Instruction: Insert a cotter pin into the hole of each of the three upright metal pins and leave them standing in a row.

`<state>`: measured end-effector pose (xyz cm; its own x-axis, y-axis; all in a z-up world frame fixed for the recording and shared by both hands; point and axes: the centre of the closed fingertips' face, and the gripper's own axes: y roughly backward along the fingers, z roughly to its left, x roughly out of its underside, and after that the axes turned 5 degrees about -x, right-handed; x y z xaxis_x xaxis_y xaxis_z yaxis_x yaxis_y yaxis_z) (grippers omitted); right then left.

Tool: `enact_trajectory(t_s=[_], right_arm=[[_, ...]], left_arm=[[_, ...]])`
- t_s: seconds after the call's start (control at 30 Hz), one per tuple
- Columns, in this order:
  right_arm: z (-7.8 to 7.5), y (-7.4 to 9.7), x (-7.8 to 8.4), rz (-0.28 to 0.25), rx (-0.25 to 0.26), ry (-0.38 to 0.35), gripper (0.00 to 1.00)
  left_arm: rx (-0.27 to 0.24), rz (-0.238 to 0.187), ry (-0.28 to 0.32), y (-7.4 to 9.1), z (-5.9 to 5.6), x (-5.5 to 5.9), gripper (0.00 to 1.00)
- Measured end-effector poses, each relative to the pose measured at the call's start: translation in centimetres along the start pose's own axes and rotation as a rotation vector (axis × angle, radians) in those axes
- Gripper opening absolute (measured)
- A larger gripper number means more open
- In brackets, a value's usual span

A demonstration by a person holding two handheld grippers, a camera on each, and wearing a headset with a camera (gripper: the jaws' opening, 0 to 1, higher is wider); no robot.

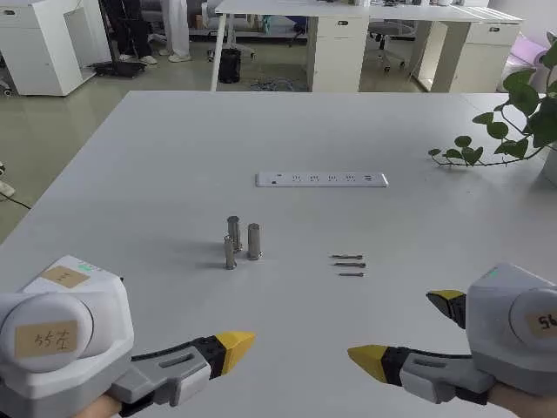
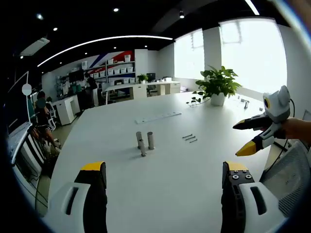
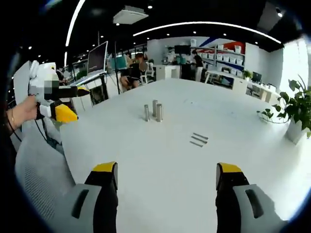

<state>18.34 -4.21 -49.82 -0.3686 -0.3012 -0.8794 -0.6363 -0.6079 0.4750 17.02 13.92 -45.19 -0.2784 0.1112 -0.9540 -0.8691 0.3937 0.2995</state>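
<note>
- I have not started inserting: both grippers hover empty at the near edge of the surface (image 1: 174, 174).
- The left gripper (image 2: 164, 170) has its fingers spread wide with nothing between them. The right gripper (image 3: 166, 170) is spread the same way, also empty.
- The three metal pins (image 1: 253, 241) stand upright in a tight cluster rather than a row, roughly at 12 o'clock from the left gripper.
- The three cotter pins (image 1: 349, 265) lie flat and parallel, apart from the metal pins at their 3 o'clock and at about 11 o'clock from the right gripper.
- Next, I judge, the right gripper must reach forward and pinch one cotter pin. It is thin and flat on the surface, so the fingers need to close low and precisely.
- The left gripper should steady a metal pin.
</note>
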Motion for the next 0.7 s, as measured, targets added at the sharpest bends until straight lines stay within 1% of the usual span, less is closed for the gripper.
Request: enact_trajectory(t_s=[0.1,0.2,0.27,0.3,0.37,0.43,0.57,0.7], right_arm=[[-0.05,0.05,0.09,0.003,0.001,0.003,0.75],[-0.11,0.1,0.04,-0.003,0.006,0.002,0.75],[-0.33,0.16,0.19,0.012,0.022,0.027,0.74],[-0.33,0.15,0.15,0.011,0.025,0.034,0.74],[-0.35,0.15,-0.04,0.0,0.023,0.024,0.73],[-0.38,0.16,-0.2,-0.011,0.023,0.015,0.73],[-0.52,0.16,-0.24,-0.013,0.028,0.013,0.72],[-0.54,0.15,-0.32,-0.022,0.027,0.004,0.72]], left_arm=[[-0.009,0.02,-0.027,-0.12,0.05,0.34,1.0],[-0.013,0.021,-0.018,-0.18,0.19,0.33,1.0],[-0.012,0.017,-0.017,-0.21,0.21,0.28,0.99],[-0.019,0.019,-0.027,-0.22,0.33,0.28,0.99],[-0.013,0.018,-0.051,-0.28,0.3,0.28,0.99],[-0.011,0.026,-0.053,-0.32,0.25,0.39,0.99],[-0.007,0.026,-0.046,-0.37,0.2,0.41,0.99],[-0.008,0.033,-0.028,-0.44,0.39,0.57,0.99]])
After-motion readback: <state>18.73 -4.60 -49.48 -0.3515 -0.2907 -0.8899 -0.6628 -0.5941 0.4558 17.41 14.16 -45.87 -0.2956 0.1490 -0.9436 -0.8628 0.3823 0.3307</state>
